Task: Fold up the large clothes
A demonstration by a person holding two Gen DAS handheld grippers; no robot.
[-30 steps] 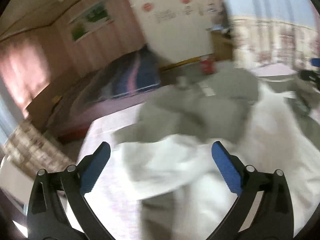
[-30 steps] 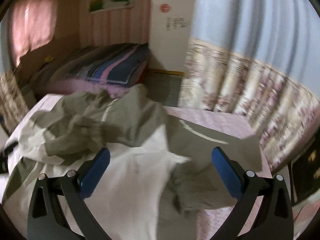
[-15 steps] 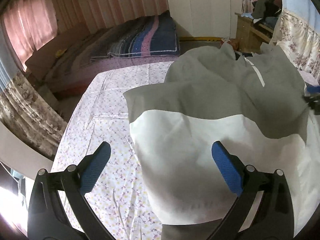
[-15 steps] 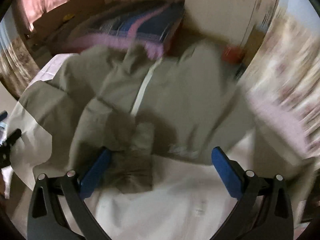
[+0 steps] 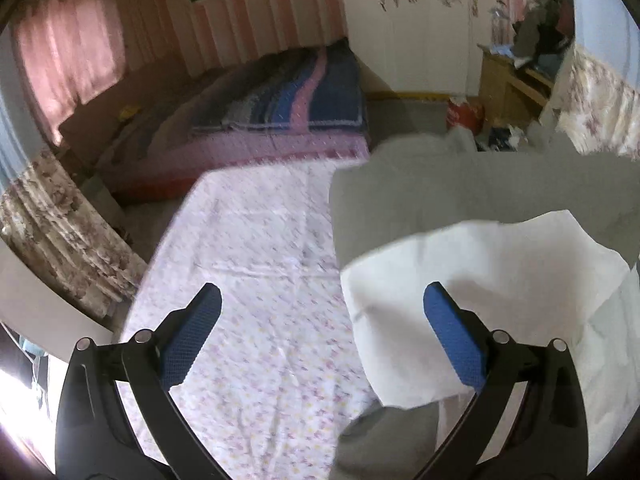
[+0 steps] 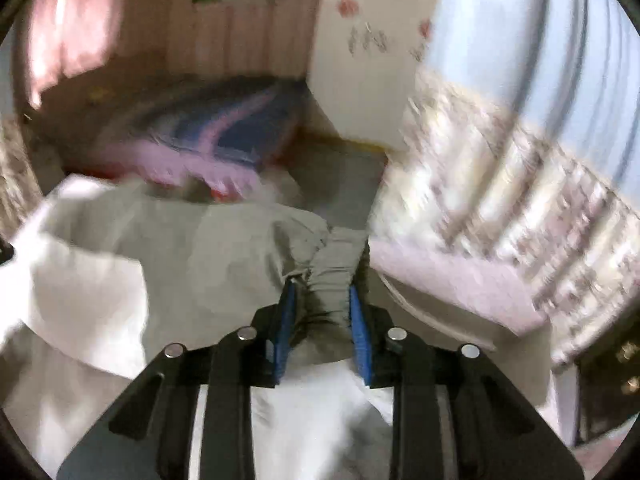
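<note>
A large grey and white garment (image 5: 472, 216) lies on the flower-print sheet (image 5: 256, 280), at the right of the left wrist view. My left gripper (image 5: 320, 320) is open and empty, above the sheet at the garment's left edge, its right finger over the white part. In the blurred right wrist view the garment (image 6: 168, 264) fills the middle. My right gripper (image 6: 322, 320) is shut on a bunched grey cuff (image 6: 334, 280) of the garment and holds it lifted.
A second bed with a striped blue and pink blanket (image 5: 296, 96) stands beyond the sheet. A white wardrobe (image 5: 416, 20) and a wooden shelf (image 5: 508, 80) are at the back right. Floral curtains (image 6: 500, 184) hang to the right.
My right gripper closed on the grey cuff and lifted it. The left gripper stayed open and swung left, so more bare sheet shows. The garment shifted right.
</note>
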